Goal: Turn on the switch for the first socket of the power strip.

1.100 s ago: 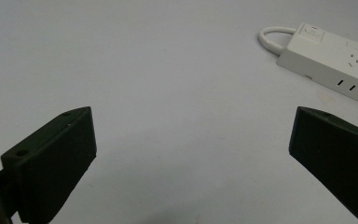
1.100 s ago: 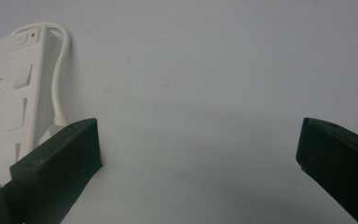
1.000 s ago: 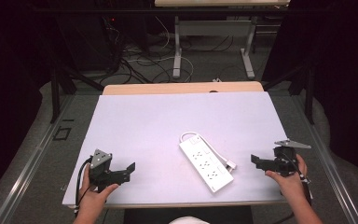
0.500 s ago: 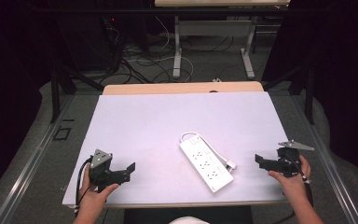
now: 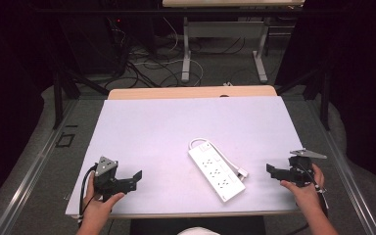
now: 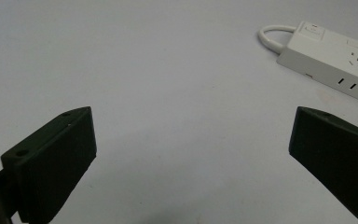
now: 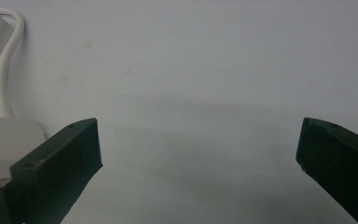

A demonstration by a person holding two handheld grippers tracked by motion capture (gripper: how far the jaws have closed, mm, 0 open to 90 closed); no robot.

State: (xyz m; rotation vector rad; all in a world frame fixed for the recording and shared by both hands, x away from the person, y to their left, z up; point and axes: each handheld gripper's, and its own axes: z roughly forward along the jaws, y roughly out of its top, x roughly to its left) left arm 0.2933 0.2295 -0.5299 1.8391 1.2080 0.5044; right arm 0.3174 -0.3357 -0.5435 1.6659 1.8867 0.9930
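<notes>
Desk (image 5: 176,132): one, with a pale lilac-white top; both claws sit over its near edge, one toward each near corner.
Power strip (image 5: 216,170): one, white, lying flat on the desk between the two claws, nearer the right claw than the left, well apart from both and touching neither. It lies on a slant, its far end toward the left claw's side.
Sockets: three rows of holes can be counted on the strip's top in the high view; the left gripper view shows one set of holes and a pair of slots at its upper right.
Cord (image 5: 227,161): one, white; it loops out of the strip's far end and runs down the side that faces the right claw, ending in a plug near the strip's middle. In the right gripper view it runs down the left edge, beside that claw's left jaw.
Left claw (image 5: 136,175): one, held in the person's left hand (image 5: 98,208); its jaws stand wide apart with bare desk between them, gripping nothing.
Right claw (image 5: 271,171): one, held in the right hand (image 5: 304,188); jaws likewise spread wide over bare desk, pointing toward the strip.
Grey plates: two, one atop each claw.
</notes>
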